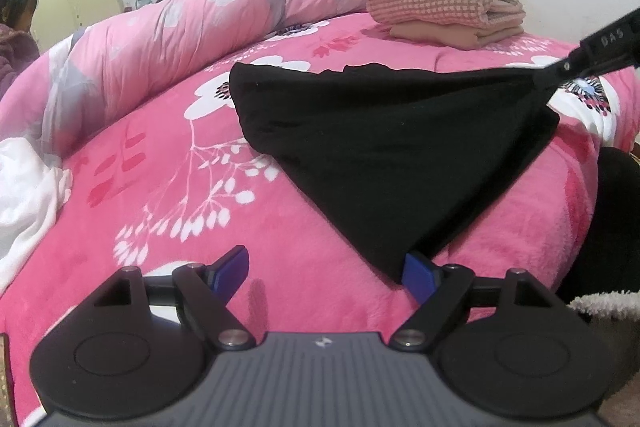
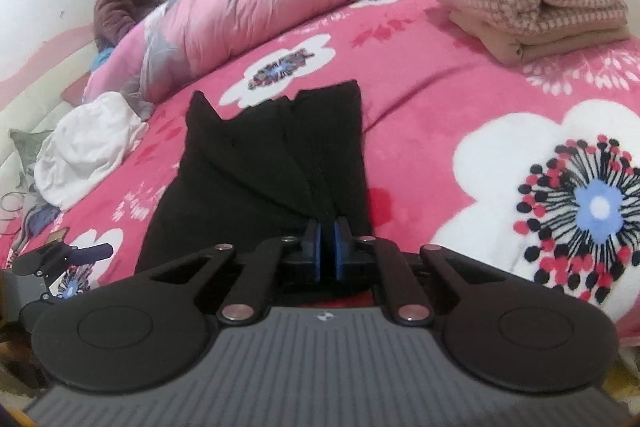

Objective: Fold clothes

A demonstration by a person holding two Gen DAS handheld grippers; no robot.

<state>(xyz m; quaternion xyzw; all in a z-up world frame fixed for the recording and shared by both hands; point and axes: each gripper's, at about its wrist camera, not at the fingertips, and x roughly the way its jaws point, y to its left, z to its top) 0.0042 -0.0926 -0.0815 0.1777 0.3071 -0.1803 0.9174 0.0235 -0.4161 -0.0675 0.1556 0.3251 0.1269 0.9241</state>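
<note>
Black garment (image 1: 384, 147) is lying spread on the pink flowered bed (image 1: 168, 195), near its front edge, and I am pinching one gathered corner of it with my right gripper (image 2: 328, 239), whose jaws are closing tight on the cloth. I am keeping my left gripper (image 1: 326, 273) at the garment's near corner with its jaws standing wide apart, gripping nothing. Folded clothes (image 1: 440, 3) are sitting stacked toward the bed's far right corner, well apart.
</note>
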